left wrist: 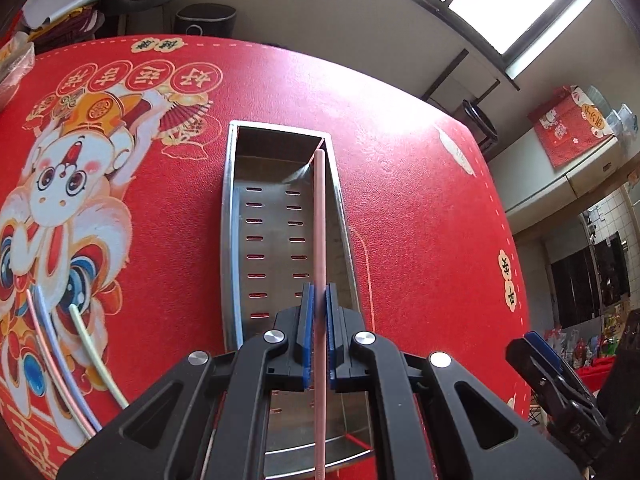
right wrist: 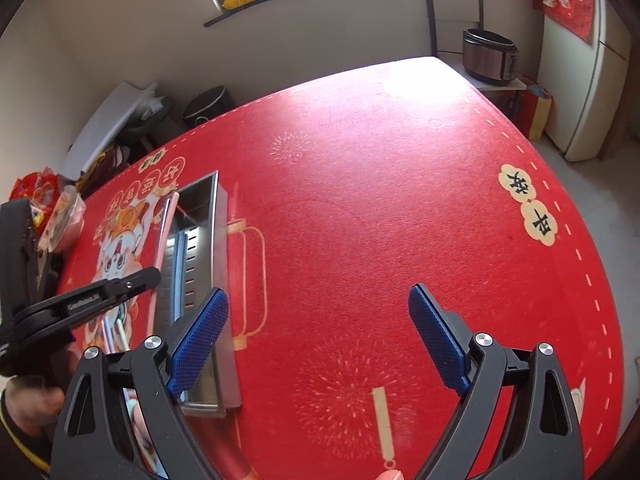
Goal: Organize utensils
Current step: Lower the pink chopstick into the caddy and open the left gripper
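Observation:
My left gripper [left wrist: 319, 300] is shut on a long pink chopstick [left wrist: 320, 216] and holds it lengthwise over the steel slotted utensil tray [left wrist: 230, 216], near the tray's right wall. Three more sticks, pink [left wrist: 44, 344], lilac [left wrist: 60, 356] and pale green [left wrist: 96, 356], lie on the red mat to the left of the tray. My right gripper [right wrist: 318, 332] is open and empty above bare red mat, to the right of the tray [right wrist: 220, 232]. The left gripper [right wrist: 100, 296] and the pink chopstick [right wrist: 166, 228] show at the left of the right wrist view.
The red printed mat [left wrist: 420, 220] covers the table. A plastic bag of snacks [right wrist: 60, 216] lies at the far left edge. A rice cooker [right wrist: 490, 56] stands on a stand beyond the far right corner. A wall and window lie behind the table.

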A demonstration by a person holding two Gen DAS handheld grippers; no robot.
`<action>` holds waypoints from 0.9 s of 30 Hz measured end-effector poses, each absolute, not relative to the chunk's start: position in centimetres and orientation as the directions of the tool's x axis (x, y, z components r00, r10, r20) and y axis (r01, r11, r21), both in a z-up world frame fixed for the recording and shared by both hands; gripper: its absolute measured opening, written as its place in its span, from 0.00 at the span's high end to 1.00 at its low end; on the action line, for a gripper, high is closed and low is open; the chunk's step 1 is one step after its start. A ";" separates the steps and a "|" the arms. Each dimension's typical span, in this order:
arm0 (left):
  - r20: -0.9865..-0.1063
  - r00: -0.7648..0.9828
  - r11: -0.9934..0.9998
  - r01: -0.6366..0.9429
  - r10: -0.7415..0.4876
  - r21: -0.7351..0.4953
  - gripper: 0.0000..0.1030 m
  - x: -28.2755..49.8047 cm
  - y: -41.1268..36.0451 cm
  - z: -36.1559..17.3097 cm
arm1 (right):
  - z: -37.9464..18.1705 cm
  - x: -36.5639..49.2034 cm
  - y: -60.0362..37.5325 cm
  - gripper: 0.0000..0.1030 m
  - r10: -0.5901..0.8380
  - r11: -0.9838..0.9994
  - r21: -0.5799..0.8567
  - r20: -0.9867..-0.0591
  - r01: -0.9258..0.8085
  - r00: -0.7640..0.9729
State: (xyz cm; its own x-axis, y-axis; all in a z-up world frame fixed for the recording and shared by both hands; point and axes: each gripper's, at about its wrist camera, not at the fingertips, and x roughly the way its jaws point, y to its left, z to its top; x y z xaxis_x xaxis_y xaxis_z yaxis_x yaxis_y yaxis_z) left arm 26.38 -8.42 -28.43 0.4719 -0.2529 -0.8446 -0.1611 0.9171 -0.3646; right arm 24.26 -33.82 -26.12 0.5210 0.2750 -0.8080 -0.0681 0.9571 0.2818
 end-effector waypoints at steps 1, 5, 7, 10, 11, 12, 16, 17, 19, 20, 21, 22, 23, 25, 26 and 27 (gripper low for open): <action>-0.851 0.462 0.918 -0.169 -0.249 -0.360 0.95 26.9 -8.6 -28.9 | -26.1 24.3 -34.3 0.14 0.271 0.958 0.281 -0.808 -0.062 0.523; -0.870 0.431 0.925 -0.170 -0.240 -0.339 0.95 28.1 -9.2 -30.2 | -26.0 24.7 -36.0 0.14 0.261 0.959 0.281 -0.808 -0.044 0.529; -0.877 0.418 0.928 -0.170 -0.237 -0.332 0.95 28.6 -9.4 -30.7 | -26.0 24.8 -36.8 0.14 0.256 0.958 0.283 -0.807 -0.032 0.531; -0.885 0.398 0.925 -0.182 -0.241 -0.334 0.95 29.1 -9.6 -31.5 | -26.0 25.0 -37.5 0.14 0.252 0.958 0.288 -0.807 -0.018 0.534; -0.887 0.391 0.923 -0.187 -0.245 -0.337 0.95 29.3 -9.6 -31.7 | -26.0 25.0 -37.6 0.14 0.251 0.958 0.288 -0.807 -0.015 0.534; -0.890 0.384 0.922 -0.189 -0.248 -0.338 0.95 29.4 -9.6 -31.9 | -26.0 25.0 -37.7 0.14 0.249 0.958 0.287 -0.807 -0.012 0.535; -0.895 0.359 0.921 -0.181 -0.265 -0.345 0.94 29.6 -9.8 -32.5 | -26.0 25.0 -38.0 0.14 0.243 0.958 0.287 -0.808 -0.002 0.536; -0.893 0.354 0.918 -0.176 -0.277 -0.354 0.94 29.7 -9.8 -32.6 | -26.0 25.0 -38.0 0.14 0.243 0.958 0.288 -0.809 0.000 0.536; -0.889 0.351 0.917 -0.159 -0.295 -0.367 0.94 29.8 -10.0 -32.6 | -26.0 24.9 -38.0 0.14 0.240 0.958 0.285 -0.810 0.002 0.534; -0.890 0.350 0.919 -0.151 -0.294 -0.364 0.94 29.8 -10.1 -32.5 | -26.0 24.9 -37.9 0.14 0.239 0.959 0.284 -0.811 0.003 0.533; -0.888 0.349 0.919 -0.145 -0.298 -0.366 0.94 29.6 -10.2 -32.4 | -25.9 24.8 -37.8 0.14 0.238 0.959 0.283 -0.812 0.003 0.533; -0.885 0.349 0.918 -0.138 -0.306 -0.372 0.93 29.5 -10.1 -32.1 | -25.8 24.7 -37.7 0.14 0.238 0.959 0.282 -0.811 0.002 0.534; -0.881 0.354 0.917 -0.130 -0.313 -0.378 0.93 29.3 -10.0 -31.8 | -25.7 24.6 -37.5 0.14 0.238 0.959 0.282 -0.811 0.000 0.535; -0.876 0.371 0.922 -0.109 -0.308 -0.371 0.90 28.7 -9.5 -30.9 | -25.5 24.3 -37.1 0.14 0.241 0.959 0.283 -0.808 -0.005 0.537; -0.870 0.384 0.923 -0.096 -0.310 -0.371 0.89 28.3 -9.2 -30.4 | -25.4 24.2 -36.9 0.14 0.244 0.959 0.284 -0.807 -0.009 0.538; -0.862 0.397 0.923 -0.084 -0.314 -0.375 0.87 27.9 -8.9 -29.7 | -25.2 24.1 -36.6 0.14 0.249 0.958 0.288 -0.805 -0.013 0.538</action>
